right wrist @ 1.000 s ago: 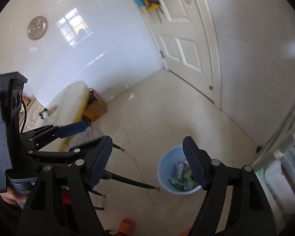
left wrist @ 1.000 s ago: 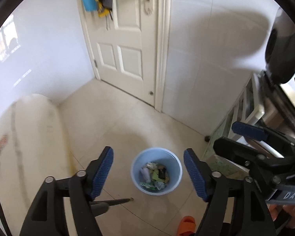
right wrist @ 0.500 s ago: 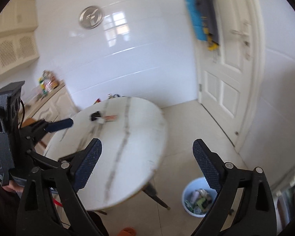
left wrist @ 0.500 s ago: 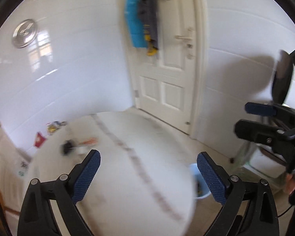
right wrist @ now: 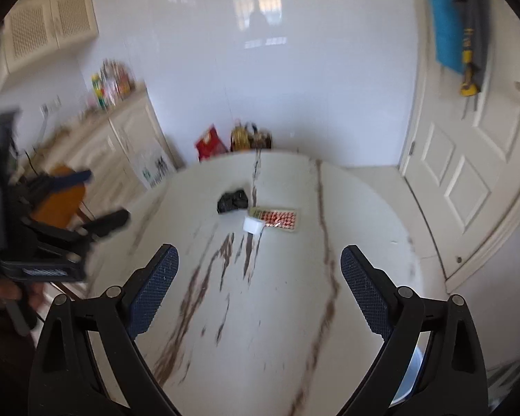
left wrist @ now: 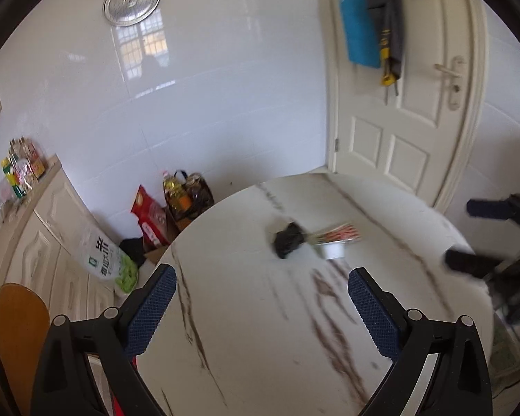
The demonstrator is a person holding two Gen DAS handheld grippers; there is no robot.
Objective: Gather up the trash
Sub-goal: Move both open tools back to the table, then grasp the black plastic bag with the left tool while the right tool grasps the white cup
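Observation:
On the round white marble table (left wrist: 246,339) lie a crumpled black wrapper (left wrist: 287,242), a red-patterned packet (left wrist: 339,234) and a small white cup (left wrist: 332,251), close together near the far side. My left gripper (left wrist: 260,291) hovers open over the table, short of them, with nothing between its fingers. My right gripper (right wrist: 260,267) is open and empty too, above the near half of the table (right wrist: 287,312). The right wrist view shows the black wrapper (right wrist: 233,201), the packet (right wrist: 279,220) and the cup (right wrist: 253,225) ahead. Each gripper shows blurred at the other view's edge.
A white door (left wrist: 409,131) with hanging clothes (left wrist: 364,17) stands at the right. Cream cabinets (left wrist: 34,242) line the left wall, with bags (left wrist: 156,218) on the floor beside them. An orange chair back (left wrist: 17,332) is at the lower left. The blue bin's rim (right wrist: 414,364) peeks out below the table edge.
Both grippers swung up and away from the blue bin on the floor to above the table. Both jaws stand wider than a second ago.

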